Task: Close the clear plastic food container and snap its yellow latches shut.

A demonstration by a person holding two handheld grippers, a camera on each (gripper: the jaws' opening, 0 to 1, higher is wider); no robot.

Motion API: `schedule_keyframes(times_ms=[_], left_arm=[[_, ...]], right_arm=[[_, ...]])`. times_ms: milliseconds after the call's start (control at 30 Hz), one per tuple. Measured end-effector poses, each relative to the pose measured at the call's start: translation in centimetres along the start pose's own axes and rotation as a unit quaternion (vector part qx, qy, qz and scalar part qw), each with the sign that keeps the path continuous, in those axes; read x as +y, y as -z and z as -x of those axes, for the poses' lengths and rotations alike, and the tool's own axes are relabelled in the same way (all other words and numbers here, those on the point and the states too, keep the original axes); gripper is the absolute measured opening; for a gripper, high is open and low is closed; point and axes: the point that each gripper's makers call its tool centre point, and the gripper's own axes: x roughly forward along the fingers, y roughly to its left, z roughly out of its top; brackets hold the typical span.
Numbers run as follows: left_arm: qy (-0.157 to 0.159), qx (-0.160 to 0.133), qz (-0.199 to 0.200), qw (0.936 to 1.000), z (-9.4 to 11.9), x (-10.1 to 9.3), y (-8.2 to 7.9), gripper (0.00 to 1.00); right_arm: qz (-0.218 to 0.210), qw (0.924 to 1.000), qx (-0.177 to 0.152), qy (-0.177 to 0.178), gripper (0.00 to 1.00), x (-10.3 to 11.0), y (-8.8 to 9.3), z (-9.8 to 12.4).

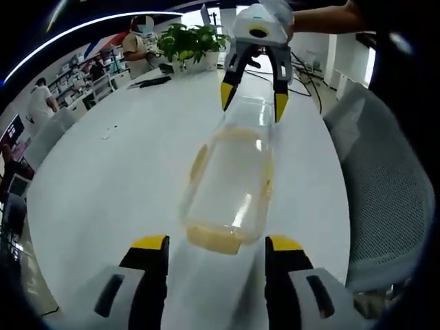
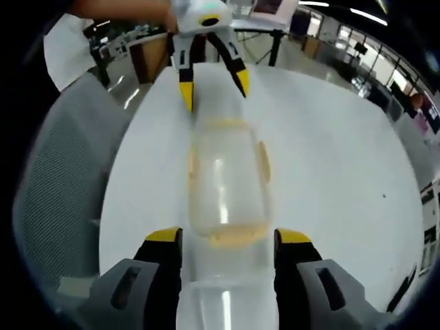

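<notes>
A clear plastic food container (image 1: 230, 185) with yellow latches (image 1: 199, 161) on its sides and end lies lengthwise on the white table (image 1: 117, 185). My left gripper (image 1: 216, 244) is open, its yellow-tipped jaws either side of the container's near end. My right gripper (image 1: 253, 103) faces it from the far end, open. In the right gripper view the container (image 2: 227, 182) runs between my right gripper (image 2: 229, 237) and my left gripper (image 2: 214, 93). A clear part (image 2: 227, 299), whether lid or base I cannot tell, lies between the right jaws.
A grey mesh chair (image 1: 385, 185) stands close along one side of the table (image 2: 69, 179). Potted plants (image 1: 189, 41) and cables (image 1: 302, 82) sit at the table's far end. People are at desks (image 1: 41, 103) beyond it.
</notes>
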Motion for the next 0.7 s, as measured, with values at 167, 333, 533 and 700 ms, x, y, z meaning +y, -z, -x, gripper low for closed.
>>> schedule_keyframes(times_ms=[167, 333, 533, 700], left_arm=[[0.011, 0.009, -0.01, 0.9998, -0.7, -0.1, 0.1, 0.51], [0.022, 0.012, -0.018, 0.9995, -1.4, 0.0, 0.2, 0.5], [0.033, 0.022, -0.03, 0.9988, -1.7, 0.1, 0.8, 0.49], [0.039, 0.019, -0.035, 0.9985, -1.9, 0.2, 0.9, 0.48]], right_arm=[[0.003, 0.9999, 0.012, -0.005, 0.49, -0.1, 0.2, -0.6], [0.005, 0.9996, 0.025, -0.007, 0.48, -0.4, 0.5, -1.1], [0.017, 0.999, 0.038, -0.014, 0.47, -0.3, 0.8, -1.8], [0.035, 0.9978, 0.054, -0.018, 0.46, -0.4, 1.1, -2.4]])
